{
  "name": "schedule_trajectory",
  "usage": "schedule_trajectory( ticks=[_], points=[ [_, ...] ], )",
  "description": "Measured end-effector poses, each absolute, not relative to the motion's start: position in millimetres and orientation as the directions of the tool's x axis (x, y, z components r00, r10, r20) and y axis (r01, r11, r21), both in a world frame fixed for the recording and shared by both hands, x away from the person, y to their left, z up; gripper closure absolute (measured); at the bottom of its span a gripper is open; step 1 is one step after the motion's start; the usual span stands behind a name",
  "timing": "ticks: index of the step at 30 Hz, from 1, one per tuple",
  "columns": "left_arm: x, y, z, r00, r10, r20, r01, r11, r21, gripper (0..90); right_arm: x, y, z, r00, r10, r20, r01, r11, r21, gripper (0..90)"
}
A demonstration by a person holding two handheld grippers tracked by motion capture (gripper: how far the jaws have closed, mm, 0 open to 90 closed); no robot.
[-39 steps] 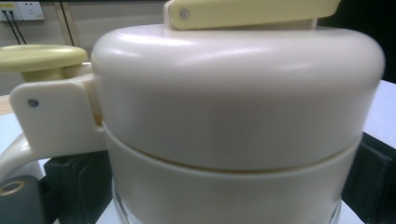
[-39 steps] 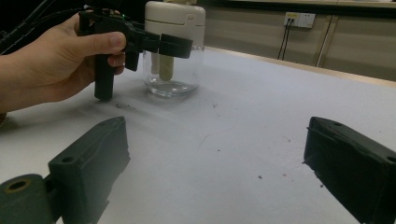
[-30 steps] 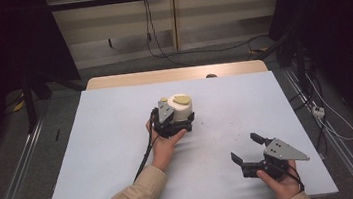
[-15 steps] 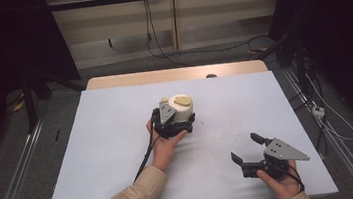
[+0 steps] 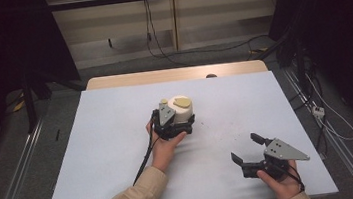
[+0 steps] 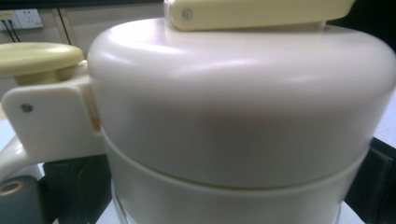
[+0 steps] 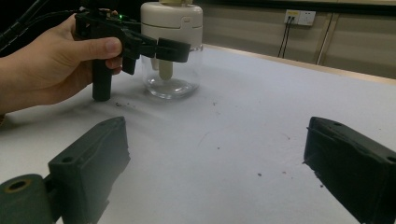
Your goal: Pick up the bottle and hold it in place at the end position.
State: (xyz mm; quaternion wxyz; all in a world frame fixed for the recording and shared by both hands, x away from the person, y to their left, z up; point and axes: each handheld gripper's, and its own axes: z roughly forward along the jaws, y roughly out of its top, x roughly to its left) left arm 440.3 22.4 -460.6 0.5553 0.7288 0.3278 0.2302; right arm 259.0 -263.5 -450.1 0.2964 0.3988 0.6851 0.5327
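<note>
A jar with a cream lid (image 5: 182, 105) and a clear glass body stands upright at the middle of the table. In the right gripper view the jar (image 7: 172, 23) shows at the far left. My left gripper (image 5: 180, 123) is open, one jaw on each side of the jar just below the lid. The lid (image 6: 233, 116) looms close in the left gripper view, with the black fingers (image 6: 74, 186) low at the edges; contact with the glass is unclear. Near the table's front right, my right gripper (image 5: 246, 147) is open and holds nothing, its jaws (image 7: 215, 154) wide over bare table.
The white table top (image 5: 110, 152) has a wooden strip (image 5: 171, 75) along its far edge. Small dark specks (image 7: 259, 175) lie between the jar and my right gripper. Cables (image 5: 158, 41) run over the floor behind, and metal rails flank the table.
Almost nothing has changed. My left gripper stays at the jar, and the right gripper keeps its place.
</note>
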Motion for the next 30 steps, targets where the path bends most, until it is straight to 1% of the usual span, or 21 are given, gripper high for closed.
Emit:
schedule_trajectory(
  ticks=[4, 8, 11, 19, 30],
  points=[
    [440, 23, -461, 0.680, 0.732, -0.035, 0.230, -0.167, 0.959, 4.6, 261, -262, -450, -0.510, 0.860, 0.023, 0.234, 0.114, 0.965, 5.5],
    [439, 23, -460, 0.683, 0.730, -0.021, 0.222, -0.180, 0.958, 4.6, 265, -258, -449, -0.512, 0.858, 0.022, 0.242, 0.120, 0.963, 5.1],
    [439, 24, -460, 0.682, 0.730, -0.036, 0.234, -0.172, 0.957, 4.6, 267, -254, -448, -0.516, 0.856, 0.022, 0.244, 0.122, 0.962, 5.1],
    [438, 26, -460, 0.680, 0.732, -0.041, 0.252, -0.181, 0.951, 4.5, 275, -246, -445, -0.533, 0.846, 0.022, 0.248, 0.131, 0.960, 5.0],
    [436, 27, -458, 0.678, 0.735, -0.034, 0.260, -0.196, 0.946, 4.4, 287, -242, -438, -0.539, 0.841, 0.042, 0.282, 0.133, 0.950, 4.9]
  ],
)
